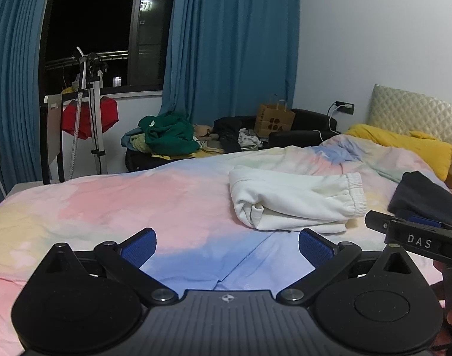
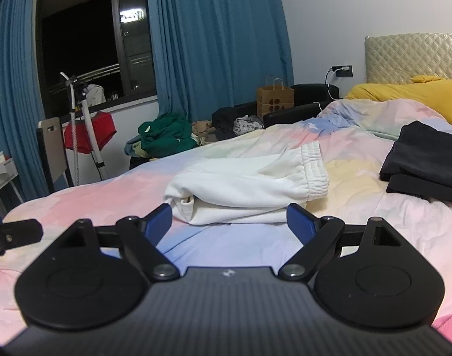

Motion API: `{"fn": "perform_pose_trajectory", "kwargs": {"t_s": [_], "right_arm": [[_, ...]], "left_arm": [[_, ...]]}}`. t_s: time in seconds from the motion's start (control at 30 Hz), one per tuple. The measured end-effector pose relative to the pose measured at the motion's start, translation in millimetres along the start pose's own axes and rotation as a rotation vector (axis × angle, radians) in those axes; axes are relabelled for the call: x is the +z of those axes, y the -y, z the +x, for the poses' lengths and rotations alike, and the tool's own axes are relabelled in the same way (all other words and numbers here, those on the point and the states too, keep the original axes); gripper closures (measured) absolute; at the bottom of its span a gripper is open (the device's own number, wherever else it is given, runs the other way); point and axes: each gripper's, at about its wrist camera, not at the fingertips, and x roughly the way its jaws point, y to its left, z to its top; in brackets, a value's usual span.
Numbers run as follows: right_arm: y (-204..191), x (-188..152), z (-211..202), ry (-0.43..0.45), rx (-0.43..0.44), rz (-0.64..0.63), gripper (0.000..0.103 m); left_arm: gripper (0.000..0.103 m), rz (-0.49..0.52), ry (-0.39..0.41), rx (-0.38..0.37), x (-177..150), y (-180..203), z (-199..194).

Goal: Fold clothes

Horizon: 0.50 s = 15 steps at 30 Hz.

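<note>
Both the left gripper [image 1: 227, 244] and right gripper [image 2: 228, 222] hover empty with jaws spread wide over the pastel duvet [image 1: 122, 207], probably because the white sweatpants [image 2: 249, 184], at centre frame, already lie folded beside a folded dark garment [image 2: 424, 163] at right.

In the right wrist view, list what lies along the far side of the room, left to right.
Red garment on the rack → green clothes pile → brown paper bag → wall socket → yellow pillow.
</note>
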Motion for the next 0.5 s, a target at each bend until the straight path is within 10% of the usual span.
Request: {"fn": "perform_pose_trajectory", "kwargs": {"t_s": [0.5], "right_arm": [[-4.7, -2.5, -3.2, 0.005, -0.013, -0.013, 0.017]], "left_arm": [[0.000, 0.027, -0.008, 0.026, -5.4, 4.1, 6.2]]}}
